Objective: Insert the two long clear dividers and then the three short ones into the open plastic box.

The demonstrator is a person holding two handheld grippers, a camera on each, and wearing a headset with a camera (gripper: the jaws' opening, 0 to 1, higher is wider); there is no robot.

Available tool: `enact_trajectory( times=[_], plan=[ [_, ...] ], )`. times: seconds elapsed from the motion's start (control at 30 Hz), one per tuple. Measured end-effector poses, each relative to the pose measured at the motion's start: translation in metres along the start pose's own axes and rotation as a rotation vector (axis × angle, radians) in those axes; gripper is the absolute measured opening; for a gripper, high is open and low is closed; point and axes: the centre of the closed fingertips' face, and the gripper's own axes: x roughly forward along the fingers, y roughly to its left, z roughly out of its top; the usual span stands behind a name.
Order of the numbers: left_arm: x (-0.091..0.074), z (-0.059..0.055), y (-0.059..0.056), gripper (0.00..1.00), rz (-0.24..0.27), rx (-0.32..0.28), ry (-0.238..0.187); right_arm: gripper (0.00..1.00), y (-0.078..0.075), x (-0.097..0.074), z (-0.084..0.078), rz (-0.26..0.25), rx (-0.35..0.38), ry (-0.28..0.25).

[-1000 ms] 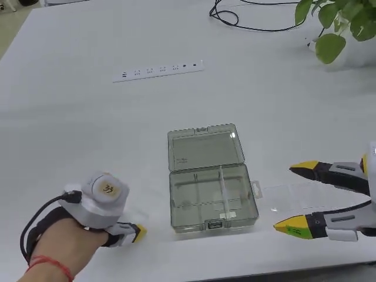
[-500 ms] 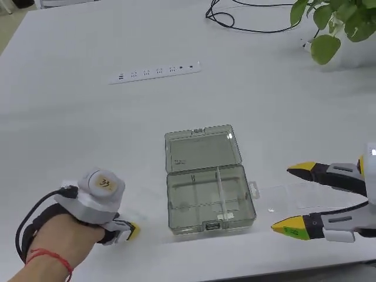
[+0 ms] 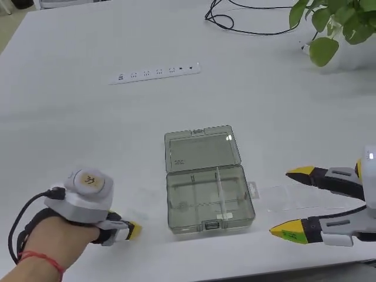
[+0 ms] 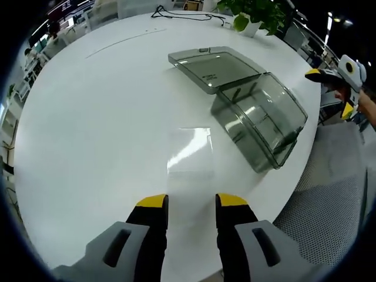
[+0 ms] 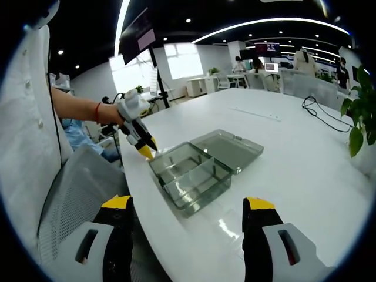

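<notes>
Drifting left, left tongs (image 3: 134, 230) slightly parted | right tongs (image 3: 281, 202) wide open, unmoved | box (image 3: 188, 222) unchanged

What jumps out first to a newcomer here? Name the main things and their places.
A smoky grey translucent plastic box sits mid-table on the white workbench, lid open flat. To its right the yellow-tipped right gripper gapes wide toward a clear flat plastic divider lying on the table. On the box's other side, the left gripper points at another clear sheet.
</notes>
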Motion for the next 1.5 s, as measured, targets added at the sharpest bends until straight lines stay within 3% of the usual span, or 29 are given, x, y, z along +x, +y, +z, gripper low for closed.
enact_trajectory(
  times=[0.27, 0.6, 0.73, 1.0, 1.17, 1.5],
  plan=[
    [-0.015, 0.012, -0.007, 0.30, -0.035, -0.071, -0.093, 0.76, 0.003, 0.003, 0.008, 0.002, -0.003, 0.005],
    [-0.042, 0.041, -0.025, 0.30, -0.085, -0.103, -0.228, 0.72, 0.011, 0.011, 0.029, 0.008, 0.014, -0.007],
    [-0.051, 0.055, -0.036, 0.30, -0.120, -0.111, -0.282, 0.68, 0.014, 0.017, 0.038, 0.004, 0.058, 0.010],
    [-0.061, 0.078, -0.059, 0.30, -0.195, -0.122, -0.362, 0.57, 0.021, 0.030, 0.074, -0.020, 0.138, -0.058],
    [-0.066, 0.091, -0.076, 0.30, -0.255, -0.132, -0.413, 0.48, 0.021, 0.041, 0.090, -0.038, 0.239, -0.108],
    [-0.068, 0.108, -0.104, 0.30, -0.326, -0.108, -0.454, 0.29, 0.038, 0.076, 0.106, -0.026, 0.379, -0.127]
  ],
)
